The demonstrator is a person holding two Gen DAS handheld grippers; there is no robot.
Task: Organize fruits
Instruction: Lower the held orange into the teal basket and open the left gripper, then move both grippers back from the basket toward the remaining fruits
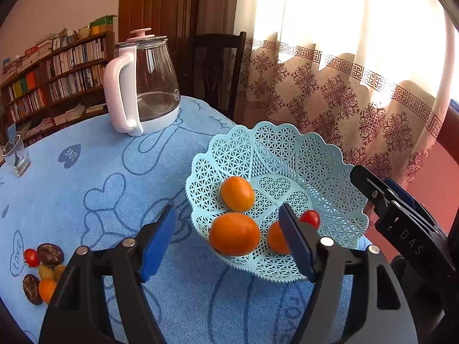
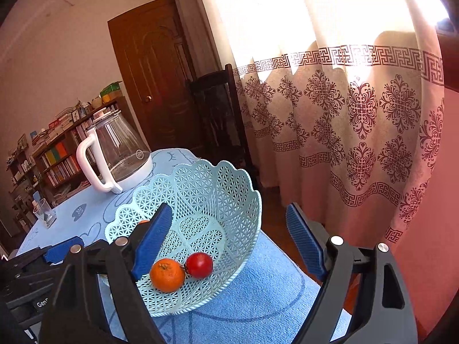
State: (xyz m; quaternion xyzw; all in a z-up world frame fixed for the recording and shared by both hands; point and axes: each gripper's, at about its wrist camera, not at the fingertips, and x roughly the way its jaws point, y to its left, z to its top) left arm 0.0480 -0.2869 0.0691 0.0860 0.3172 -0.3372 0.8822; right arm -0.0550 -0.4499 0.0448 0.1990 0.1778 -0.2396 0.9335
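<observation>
Sunlit patterned curtains and a dark wooden door back a table draped in a blue heart-print cloth, seen first from the left wrist. A pale blue lattice fruit basket sits at the table's right edge, holding three orange citrus fruits, the nearest against the near rim, another behind it, a third partly hidden by a blue finger pad, plus a cherry tomato. The left gripper stands wide open just before the basket's near rim, gripping nothing. At the cloth's near left edge lies a loose heap of fruit: dark passion fruits, small yellow and orange pieces and a second tomato. A glass kettle with a white handle stands towards the far edge, a drinking glass at the far left, bookshelves and a dark chair beyond. The right gripper's black body juts in beside the basket's right rim.

From the right wrist, the basket fills the middle, one citrus fruit touching a tomato on its near floor. The right gripper is spread wide and empty, its left finger over the basket's near wall, its right finger outside the rim past the table edge. The left gripper's body crowds the lower left; kettle and glass stand beyond.
</observation>
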